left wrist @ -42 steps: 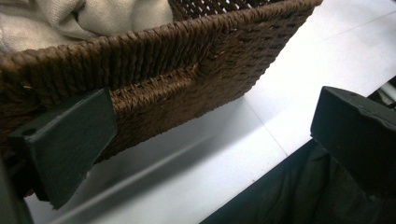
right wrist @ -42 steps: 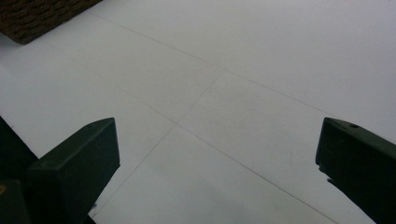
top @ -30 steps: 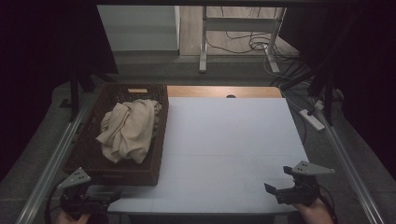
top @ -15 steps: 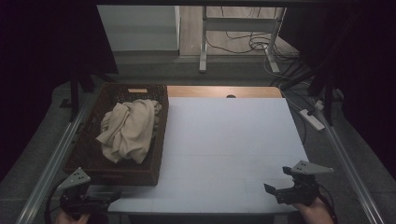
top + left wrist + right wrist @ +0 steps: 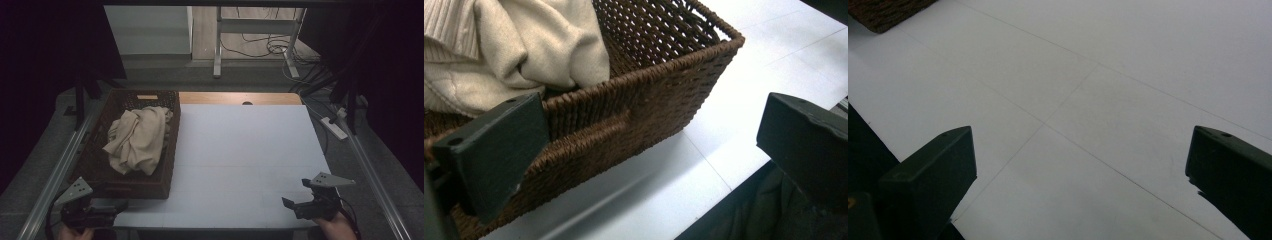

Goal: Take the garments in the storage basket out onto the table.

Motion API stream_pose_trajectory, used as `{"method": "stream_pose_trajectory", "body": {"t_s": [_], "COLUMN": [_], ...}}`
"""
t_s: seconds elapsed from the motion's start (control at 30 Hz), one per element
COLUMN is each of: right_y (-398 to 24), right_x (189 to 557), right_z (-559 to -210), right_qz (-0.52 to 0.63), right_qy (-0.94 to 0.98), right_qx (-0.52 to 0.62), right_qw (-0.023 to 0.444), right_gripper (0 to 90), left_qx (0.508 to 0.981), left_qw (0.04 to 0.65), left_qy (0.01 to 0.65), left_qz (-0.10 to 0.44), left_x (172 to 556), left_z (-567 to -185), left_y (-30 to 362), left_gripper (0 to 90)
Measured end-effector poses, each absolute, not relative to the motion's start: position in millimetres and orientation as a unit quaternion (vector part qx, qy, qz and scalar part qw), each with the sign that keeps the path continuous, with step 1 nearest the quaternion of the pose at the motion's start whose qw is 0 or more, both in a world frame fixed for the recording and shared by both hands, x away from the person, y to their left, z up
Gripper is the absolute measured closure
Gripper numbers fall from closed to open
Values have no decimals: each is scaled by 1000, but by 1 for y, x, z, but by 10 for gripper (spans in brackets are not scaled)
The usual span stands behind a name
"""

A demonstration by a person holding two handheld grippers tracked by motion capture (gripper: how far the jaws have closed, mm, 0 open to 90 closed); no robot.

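A brown wicker basket point(image 5: 102, 175) stands at the left side of the white table point(image 5: 245, 150), holding a crumpled cream cloth point(image 5: 136, 137). My left gripper point(image 5: 117, 206) rests at the table's near left corner, just in front of the basket, jaws wide open and empty. In the left gripper view the basket's near wall point(image 5: 624, 112) and the cloth point(image 5: 519, 45) lie straight ahead. My right gripper point(image 5: 292, 205) sits at the near right corner over bare table, open, nothing between its jaws. A corner of the basket point(image 5: 883, 12) shows far off in the right gripper view.
Metal rails point(image 5: 60, 165) run along both table sides. A wooden strip point(image 5: 240, 98) edges the far side. A white power strip point(image 5: 336, 127) and cables point(image 5: 270, 47) lie beyond the right and far edges.
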State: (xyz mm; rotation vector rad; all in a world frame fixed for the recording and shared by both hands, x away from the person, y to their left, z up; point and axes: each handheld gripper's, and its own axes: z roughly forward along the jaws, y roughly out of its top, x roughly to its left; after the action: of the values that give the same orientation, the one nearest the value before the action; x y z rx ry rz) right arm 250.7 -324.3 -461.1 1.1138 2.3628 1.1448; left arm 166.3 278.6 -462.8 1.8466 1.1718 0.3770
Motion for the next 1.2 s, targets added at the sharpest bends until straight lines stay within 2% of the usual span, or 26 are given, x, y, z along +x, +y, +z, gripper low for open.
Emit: {"method": "stream_pose_trajectory", "body": {"t_s": [0.23,0.5,0.83,1.2], "right_y": [-324,-324,-325,-325], "right_x": [250,250,250,250], "right_z": [-461,-461,-461,-461], "right_qz": [397,399,399,399], "right_qy": [820,819,819,819], "right_qx": [386,386,386,387], "right_qw": [146,146,146,146], "right_gripper": [2,2,2,2], "left_qx": [760,762,774,773], "left_qw": [439,454,450,446], "left_qy": [454,441,419,427], "left_qz": [157,133,150,145], "left_x": [172,181,193,216], "left_z": [-458,-451,-438,-431], "left_y": [277,279,279,278], "left_gripper": [0,0,0,0]}}
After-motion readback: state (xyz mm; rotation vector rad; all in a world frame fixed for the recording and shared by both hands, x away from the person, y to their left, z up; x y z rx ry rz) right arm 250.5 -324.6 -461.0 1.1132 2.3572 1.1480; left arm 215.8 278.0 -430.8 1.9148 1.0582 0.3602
